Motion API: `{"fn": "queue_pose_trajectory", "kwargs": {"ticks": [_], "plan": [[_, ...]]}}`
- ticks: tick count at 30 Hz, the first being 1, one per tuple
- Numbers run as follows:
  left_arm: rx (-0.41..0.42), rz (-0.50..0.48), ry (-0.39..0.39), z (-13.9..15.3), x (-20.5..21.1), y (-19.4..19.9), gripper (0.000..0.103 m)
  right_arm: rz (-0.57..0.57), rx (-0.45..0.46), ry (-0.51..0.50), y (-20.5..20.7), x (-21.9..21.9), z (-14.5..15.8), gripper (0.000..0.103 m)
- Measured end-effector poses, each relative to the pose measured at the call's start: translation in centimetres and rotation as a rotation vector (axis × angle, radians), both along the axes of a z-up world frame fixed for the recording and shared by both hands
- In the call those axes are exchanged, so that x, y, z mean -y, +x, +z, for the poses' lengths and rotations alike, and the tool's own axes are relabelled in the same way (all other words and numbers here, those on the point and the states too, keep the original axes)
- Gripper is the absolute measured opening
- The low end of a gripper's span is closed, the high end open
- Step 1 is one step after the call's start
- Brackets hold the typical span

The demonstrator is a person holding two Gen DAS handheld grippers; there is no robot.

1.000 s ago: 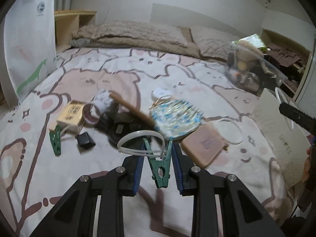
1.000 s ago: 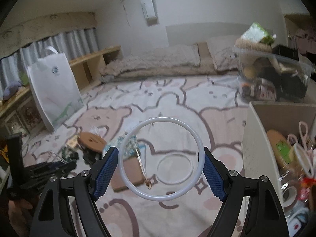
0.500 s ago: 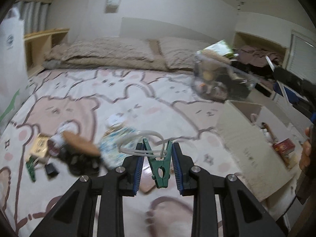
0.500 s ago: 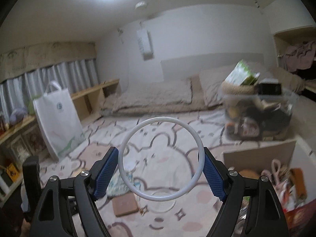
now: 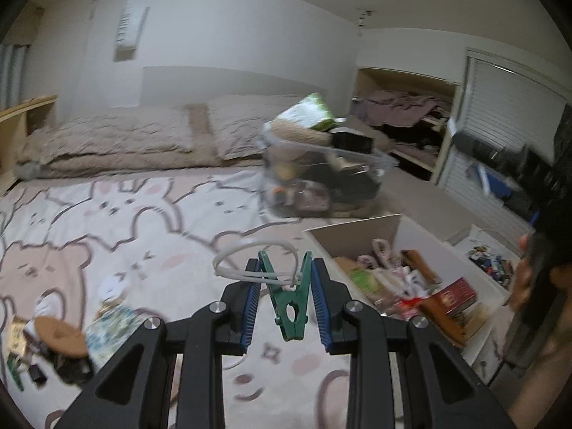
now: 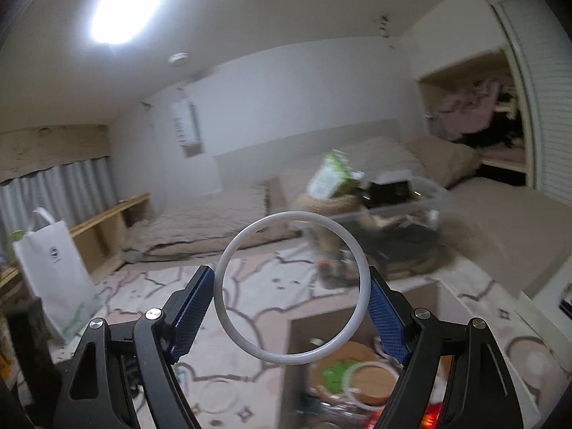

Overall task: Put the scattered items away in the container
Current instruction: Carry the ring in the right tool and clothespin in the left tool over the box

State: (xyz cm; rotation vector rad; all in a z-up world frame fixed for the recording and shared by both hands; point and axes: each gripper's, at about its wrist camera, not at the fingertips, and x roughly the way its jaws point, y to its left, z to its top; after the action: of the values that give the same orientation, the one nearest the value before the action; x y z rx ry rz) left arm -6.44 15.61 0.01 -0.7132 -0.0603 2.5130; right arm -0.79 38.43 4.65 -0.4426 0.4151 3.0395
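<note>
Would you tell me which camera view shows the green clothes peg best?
The left wrist view: the green clothes peg sits sharp and central, pinched between the left gripper pads, with a white loop hanging from it. The right wrist view does not show the peg.

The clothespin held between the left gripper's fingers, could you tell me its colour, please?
Green; the clothespin shows best in the left wrist view.

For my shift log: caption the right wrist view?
Right gripper holding a white ring above the cardboard box of collected items.
</note>
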Motion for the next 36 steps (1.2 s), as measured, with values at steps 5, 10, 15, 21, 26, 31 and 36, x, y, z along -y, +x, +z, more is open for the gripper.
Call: {"fn": "queue_pose_trajectory", "kwargs": {"ticks": [5,10,15,21,26,31,36], "plan": [[-0.003,-0.082,0.007,0.6,-3.5,0.1,0.028,-0.093,0.048,-0.035,1.0,-3.3,-1.5,0.083],[0.010,-0.138,0.008,0.8,-6.5,0.0,0.028,-0.145,0.084,-0.059,1.2,-5.0,-2.8,0.083],[0.020,-0.174,-0.019,1.1,-9.7,-0.7,0.028,-0.182,0.115,-0.059,1.8,-6.3,-3.8,0.083],[0.103,-0.217,-0.067,0.6,-14.1,-3.7,0.028,-0.252,0.149,-0.059,2.9,-8.2,-4.8,0.083],[0.180,-0.231,-0.143,-0.6,-17.9,-6.5,0.028,-0.258,0.136,-0.100,3.8,-9.5,-5.2,0.083],[0.279,-0.255,-0.162,-2.0,-21.1,-8.3,0.028,-0.260,0.118,-0.126,4.5,-10.3,-5.2,0.083],[0.327,-0.249,-0.192,-2.9,-23.7,-9.5,0.028,-0.258,0.113,-0.132,4.7,-10.7,-5.3,0.083]]}}
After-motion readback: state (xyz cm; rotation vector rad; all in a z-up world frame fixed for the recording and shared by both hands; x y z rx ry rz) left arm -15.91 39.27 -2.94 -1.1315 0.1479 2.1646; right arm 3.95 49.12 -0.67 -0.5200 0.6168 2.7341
